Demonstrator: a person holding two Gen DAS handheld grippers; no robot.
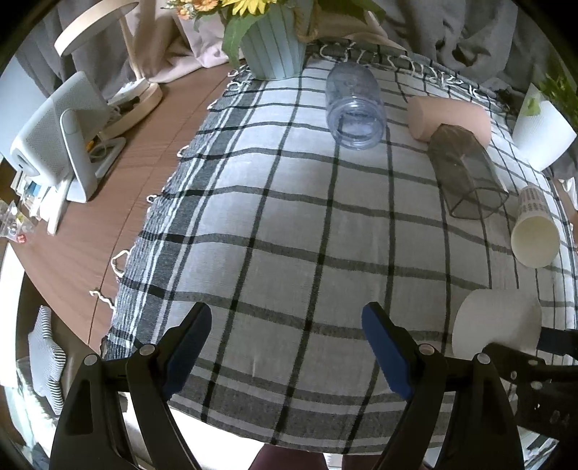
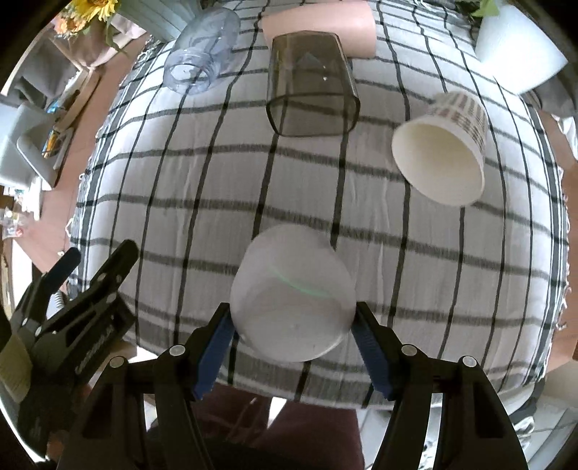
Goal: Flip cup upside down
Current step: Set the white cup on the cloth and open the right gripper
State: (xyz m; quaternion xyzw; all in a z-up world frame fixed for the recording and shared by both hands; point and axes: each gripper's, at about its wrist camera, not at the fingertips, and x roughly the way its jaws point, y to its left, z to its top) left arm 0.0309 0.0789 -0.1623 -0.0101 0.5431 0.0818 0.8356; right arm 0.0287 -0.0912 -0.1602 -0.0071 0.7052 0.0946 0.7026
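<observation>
A white cup [image 2: 292, 296] sits between the blue pads of my right gripper [image 2: 293, 318], which is shut on its sides above the checked cloth [image 2: 180, 173]; its closed base faces the camera. The same cup shows at the right edge of the left wrist view [image 1: 495, 321]. My left gripper [image 1: 287, 318] is open and empty over the near part of the cloth. Lying on their sides are a smoky glass tumbler [image 2: 310, 83], a patterned paper cup [image 2: 440, 148], a clear plastic jar [image 2: 202, 50] and a pink cup [image 2: 318, 21].
A pale blue flower pot [image 1: 274, 47] stands at the cloth's far edge. A white pot [image 1: 542, 130] stands at the far right. A lamp base [image 1: 141, 97] and a white device [image 1: 57, 141] sit on the wooden table [image 1: 108, 224] at left.
</observation>
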